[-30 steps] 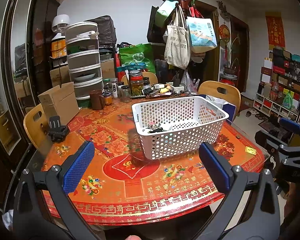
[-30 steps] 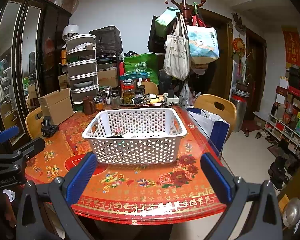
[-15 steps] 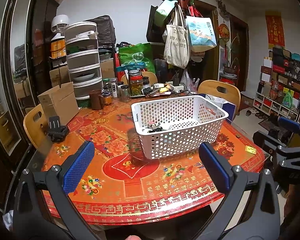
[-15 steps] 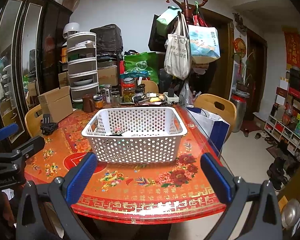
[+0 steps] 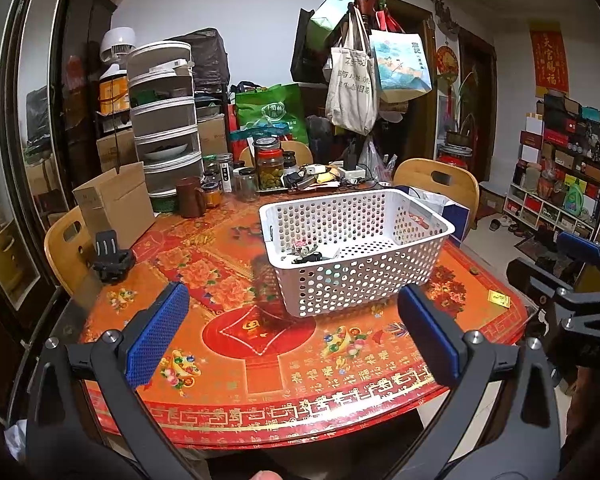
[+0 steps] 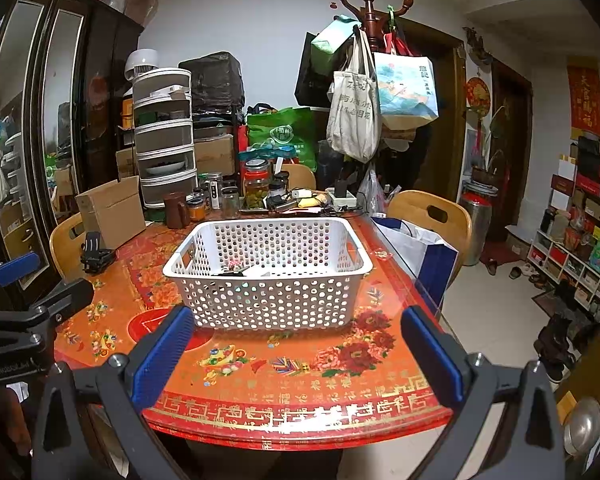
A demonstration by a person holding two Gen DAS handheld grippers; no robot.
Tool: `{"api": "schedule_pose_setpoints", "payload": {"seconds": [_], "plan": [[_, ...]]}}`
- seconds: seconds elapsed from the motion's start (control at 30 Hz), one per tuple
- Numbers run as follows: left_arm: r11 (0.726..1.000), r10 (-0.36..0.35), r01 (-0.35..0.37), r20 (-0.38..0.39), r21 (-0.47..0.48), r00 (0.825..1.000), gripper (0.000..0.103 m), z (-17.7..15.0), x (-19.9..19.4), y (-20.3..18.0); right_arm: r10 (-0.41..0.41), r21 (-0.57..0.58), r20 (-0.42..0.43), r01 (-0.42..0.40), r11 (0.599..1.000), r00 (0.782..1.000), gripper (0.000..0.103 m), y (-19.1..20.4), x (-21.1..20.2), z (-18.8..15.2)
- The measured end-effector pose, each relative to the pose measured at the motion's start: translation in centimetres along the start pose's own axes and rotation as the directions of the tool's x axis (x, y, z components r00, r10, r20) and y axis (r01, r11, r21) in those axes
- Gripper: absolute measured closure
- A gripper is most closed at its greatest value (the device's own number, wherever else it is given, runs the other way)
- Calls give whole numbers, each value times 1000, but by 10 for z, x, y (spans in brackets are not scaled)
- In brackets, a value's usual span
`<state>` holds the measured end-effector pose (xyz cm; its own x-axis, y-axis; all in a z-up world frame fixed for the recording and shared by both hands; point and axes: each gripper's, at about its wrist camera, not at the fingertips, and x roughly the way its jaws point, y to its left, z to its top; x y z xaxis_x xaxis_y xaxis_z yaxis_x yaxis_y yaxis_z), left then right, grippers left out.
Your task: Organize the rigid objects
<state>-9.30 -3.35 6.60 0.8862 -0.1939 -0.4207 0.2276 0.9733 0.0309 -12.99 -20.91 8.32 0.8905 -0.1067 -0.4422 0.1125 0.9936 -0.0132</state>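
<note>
— Both of them are held back off the near edge of the surface (image 5: 260,384), you see? The left gripper (image 5: 292,336) has its blue pads wide apart with nothing between them, and the right gripper (image 6: 300,354) is just the same, spread and empty.

— And the things being tidied?

— In the white basket (image 6: 268,304), standing on the surface right ahead of the right gripper. A few small items (image 5: 310,254) lie in its near-left corner; too small for me to tell what they are. The only loose rigid piece I can pick out nearby is the black clip (image 5: 110,258) near the left edge, beside the cardboard box (image 5: 114,204).

— So the left one goes for that?

— That would be my guess. It sits on the left gripper's side, well apart from the basket. Best to come in low over the cloth, pads straddling the narrow body rather than the upright part, and close squarely so it does not twist out. Mind the box beside it, and lift clear of the basket rim before letting go inside.
</note>
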Motion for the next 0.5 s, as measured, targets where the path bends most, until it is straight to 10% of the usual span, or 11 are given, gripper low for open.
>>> {"api": "schedule_pose_setpoints", "payload": {"seconds": [0.5], "plan": [[1000, -3, 3, -2, 8, 1000, 0, -1, -1, 0, 0, -2, 1, 0, 1000, 1000, 0, 1, -1, 0]]}}
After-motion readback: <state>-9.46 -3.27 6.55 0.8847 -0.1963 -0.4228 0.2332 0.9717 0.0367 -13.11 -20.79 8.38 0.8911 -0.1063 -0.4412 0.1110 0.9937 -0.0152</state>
